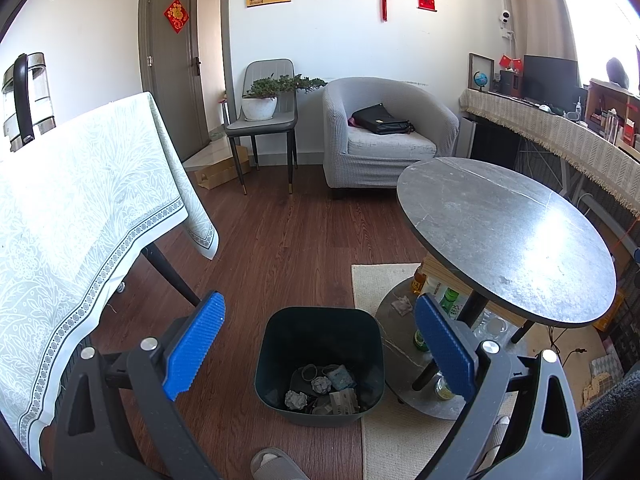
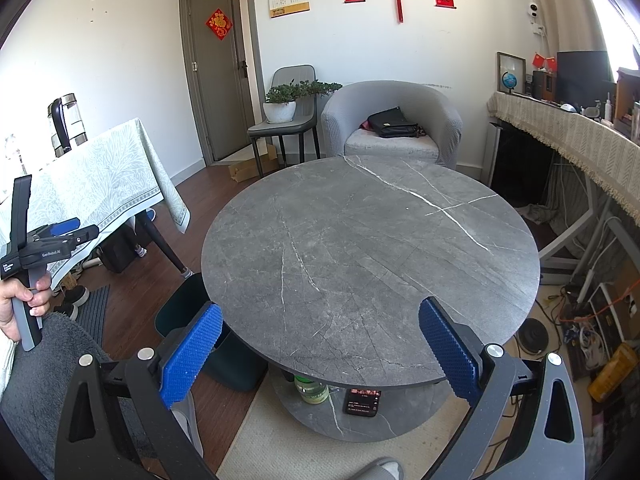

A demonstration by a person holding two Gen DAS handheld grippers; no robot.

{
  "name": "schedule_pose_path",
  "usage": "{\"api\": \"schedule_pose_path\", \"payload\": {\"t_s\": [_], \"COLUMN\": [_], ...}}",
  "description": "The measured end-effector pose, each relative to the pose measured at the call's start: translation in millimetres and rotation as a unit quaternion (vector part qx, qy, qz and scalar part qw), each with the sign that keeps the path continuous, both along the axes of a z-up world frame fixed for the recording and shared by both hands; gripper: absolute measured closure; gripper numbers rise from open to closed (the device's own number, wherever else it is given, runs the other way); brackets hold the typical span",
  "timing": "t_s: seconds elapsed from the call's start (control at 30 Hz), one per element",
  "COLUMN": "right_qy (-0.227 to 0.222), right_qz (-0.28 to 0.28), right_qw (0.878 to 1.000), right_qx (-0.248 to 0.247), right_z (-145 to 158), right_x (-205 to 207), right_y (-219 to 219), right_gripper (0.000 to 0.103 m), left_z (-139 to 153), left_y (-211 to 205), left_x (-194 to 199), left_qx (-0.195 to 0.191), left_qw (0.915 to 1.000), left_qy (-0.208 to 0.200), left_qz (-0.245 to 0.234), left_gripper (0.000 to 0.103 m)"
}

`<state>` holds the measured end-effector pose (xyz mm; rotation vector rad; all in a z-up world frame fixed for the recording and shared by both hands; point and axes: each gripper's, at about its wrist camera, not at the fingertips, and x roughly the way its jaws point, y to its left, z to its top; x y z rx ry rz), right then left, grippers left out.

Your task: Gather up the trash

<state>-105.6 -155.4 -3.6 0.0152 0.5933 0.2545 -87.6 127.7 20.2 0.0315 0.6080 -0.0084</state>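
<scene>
Left gripper (image 1: 318, 350): blue pads spread wide, nothing between them, held above the dark trash bin (image 1: 320, 360). Bin position: on the wooden floor, touching the edge of the cream rug (image 1: 376, 280), just beside the round grey table (image 1: 504, 236). Bin contents: several crumpled paper wads (image 1: 320, 384) and small scraps lying on the bottom.

Right gripper (image 2: 320, 352): blue pads likewise spread wide and empty, held over the near edge of the round grey table, whose marbled top lies bare. Bin only partly visible in this view, tucked beside and below the table rim at left.

Surroundings: cloth-covered table (image 1: 80, 216) close on the left, its hanging cloth and dark leg bordering the floor gap beside the bin. Lower shelf (image 1: 396, 340) under the round table carrying bottles (image 1: 450, 300) and a crumpled scrap (image 1: 402, 305). Grey slipper (image 1: 276, 464) just below the bin. Armchair (image 1: 384, 132) with a black bag (image 1: 382, 120) and a chair holding a potted plant (image 1: 264, 96) against the far wall. Person's hand (image 2: 16, 304) gripping the left gripper's handle at the left edge of the right wrist view.
</scene>
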Motion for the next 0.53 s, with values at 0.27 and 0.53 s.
{"api": "schedule_pose_path", "payload": {"t_s": [0.27,0.53], "right_qy": [0.000,0.001], "right_qz": [0.000,0.000], "right_qw": [1.000,1.000], "right_qx": [-0.001,-0.001], "right_z": [0.1,-0.6], "right_x": [-0.1,0.0], "right_y": [0.0,0.2], "right_gripper": [0.004,0.004], "left_z": [0.9,1.1], "left_y": [0.4,2.3], "left_x": [1.3,2.7], "left_qx": [0.000,-0.003], "left_qw": [1.0000,1.0000], "left_qy": [0.003,0.005], "left_qz": [-0.001,-0.001], "left_gripper": [0.005,0.005]}}
